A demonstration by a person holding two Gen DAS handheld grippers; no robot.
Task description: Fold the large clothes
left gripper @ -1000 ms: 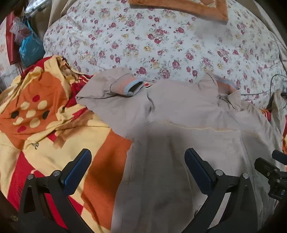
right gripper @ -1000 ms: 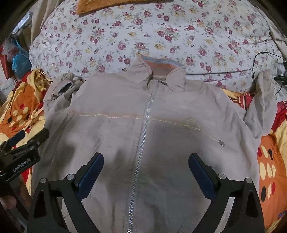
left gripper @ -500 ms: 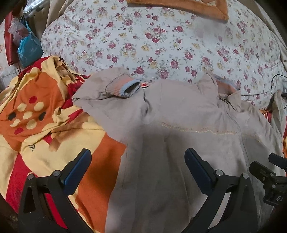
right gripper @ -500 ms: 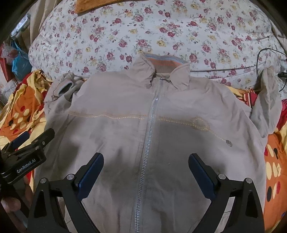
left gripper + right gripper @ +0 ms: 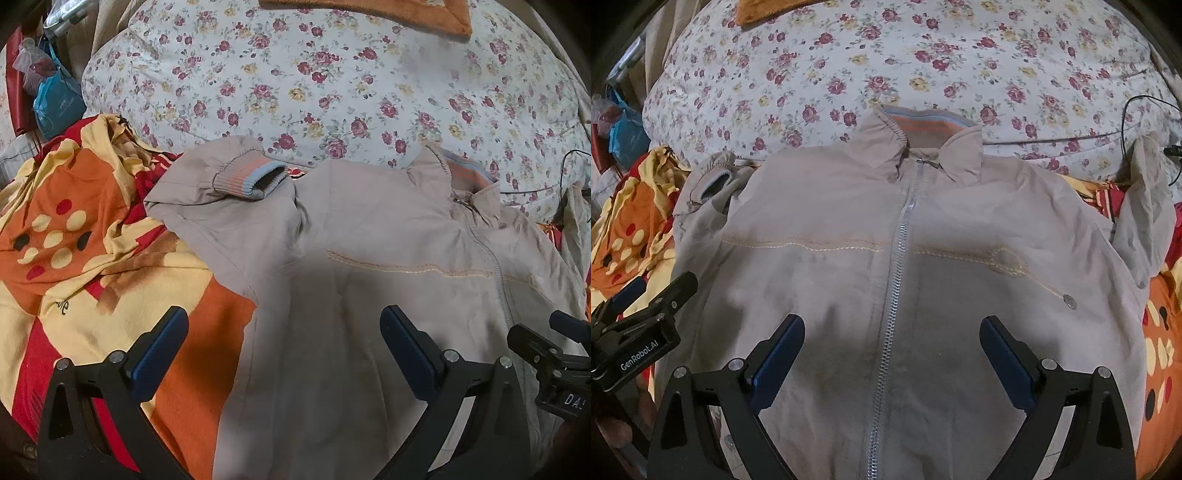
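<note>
A beige zip-up jacket (image 5: 849, 229) lies front up, zipper (image 5: 897, 258) closed, collar at the far side. Its left sleeve is bent back, with the striped cuff (image 5: 251, 177) near the shoulder. The right sleeve (image 5: 1145, 206) lies crumpled at the far right. My left gripper (image 5: 284, 354) is open and empty, above the jacket's left edge. My right gripper (image 5: 892, 354) is open and empty, above the lower zipper. The left gripper also shows in the right wrist view (image 5: 639, 325), and the right gripper in the left wrist view (image 5: 554, 354).
The jacket lies on an orange, yellow and red blanket (image 5: 74, 251). A floral quilt (image 5: 886, 55) is heaped behind the collar. An orange towel (image 5: 369, 11) lies on the quilt. A black cable (image 5: 1126, 122) runs at the far right. Blue bags (image 5: 55, 99) hang at the far left.
Both views have shifted slightly: the jacket has slid a little lower and to the right in the right wrist view. Both grippers stay open and empty.
</note>
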